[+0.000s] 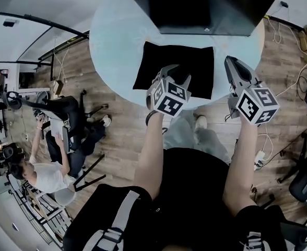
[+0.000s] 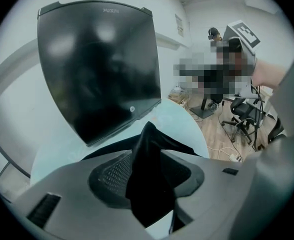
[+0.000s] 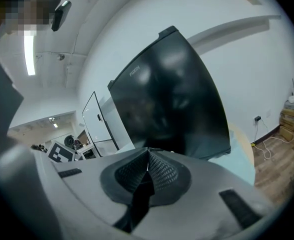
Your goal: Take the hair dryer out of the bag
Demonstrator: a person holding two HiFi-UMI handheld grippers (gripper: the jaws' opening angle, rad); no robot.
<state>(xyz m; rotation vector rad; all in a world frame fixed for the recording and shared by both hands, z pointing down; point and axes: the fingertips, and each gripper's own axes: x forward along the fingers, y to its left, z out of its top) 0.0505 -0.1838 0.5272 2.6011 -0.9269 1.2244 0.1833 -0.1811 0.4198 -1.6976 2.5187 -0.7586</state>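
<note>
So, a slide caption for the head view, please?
Left tool at a black bag on a round table; right tool beside it.

Black bag [image 2: 152,196] between wide-apart left tongs [image 2: 149,159], monitor [image 2: 99,69] behind

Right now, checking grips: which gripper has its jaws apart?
The left gripper: jaws apart with black bag fabric between them; the right gripper is shut, beside the bag.

The contents of the flat black fabric bag [image 1: 195,61] are not visible in any view. In the head view, the left gripper [image 1: 178,76] covers part of the bag's near edge. In the left gripper view, a raised fold of the bag fills the gap between the jaws; whether they press on it cannot be determined. The black monitor [image 1: 205,9] is cut off by the head view's top edge.
</note>
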